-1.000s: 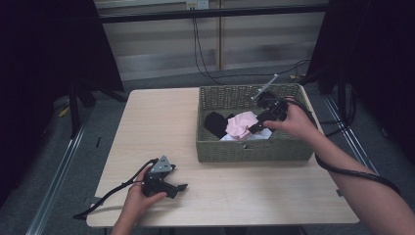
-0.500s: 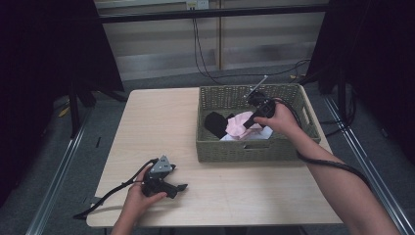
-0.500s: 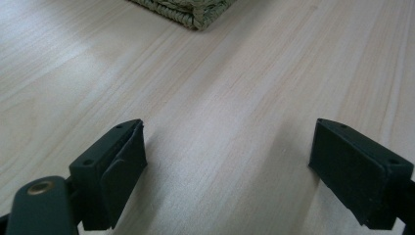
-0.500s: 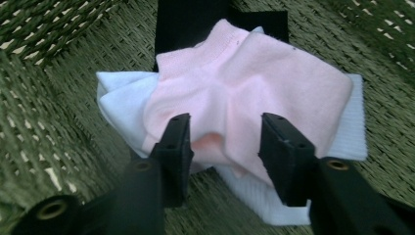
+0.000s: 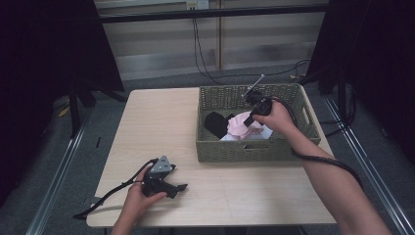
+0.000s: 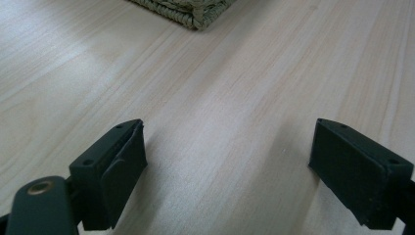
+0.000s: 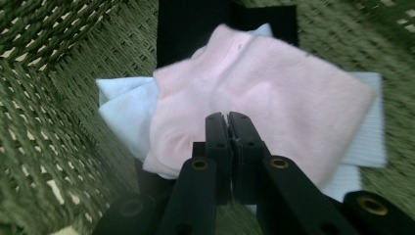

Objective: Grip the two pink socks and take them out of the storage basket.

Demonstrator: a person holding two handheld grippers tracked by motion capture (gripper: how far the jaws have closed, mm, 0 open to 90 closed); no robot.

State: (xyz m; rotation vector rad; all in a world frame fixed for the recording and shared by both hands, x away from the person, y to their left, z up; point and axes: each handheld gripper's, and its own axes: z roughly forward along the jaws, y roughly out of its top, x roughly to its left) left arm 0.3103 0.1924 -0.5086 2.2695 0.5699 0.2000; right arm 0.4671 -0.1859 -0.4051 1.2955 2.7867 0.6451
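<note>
Pale wood table (image 5: 235,196) carries two grippers and one basket. Nearest, the left gripper (image 5: 182,187) rests on the tabletop in a hand (image 5: 139,198), its jaws spread wide with bare wood between them. Farther back, the right gripper (image 5: 247,121) reaches into the woven basket (image 5: 254,149), jaws pressed together with nothing between them, just over a pink cloth (image 7: 274,103). That lies on one white cloth (image 7: 127,112) and one black cloth (image 5: 215,123).

Looks like a lab/test rig: black curtains (image 5: 44,73), metal floor rails (image 5: 58,181), loose cables (image 5: 205,54).
</note>
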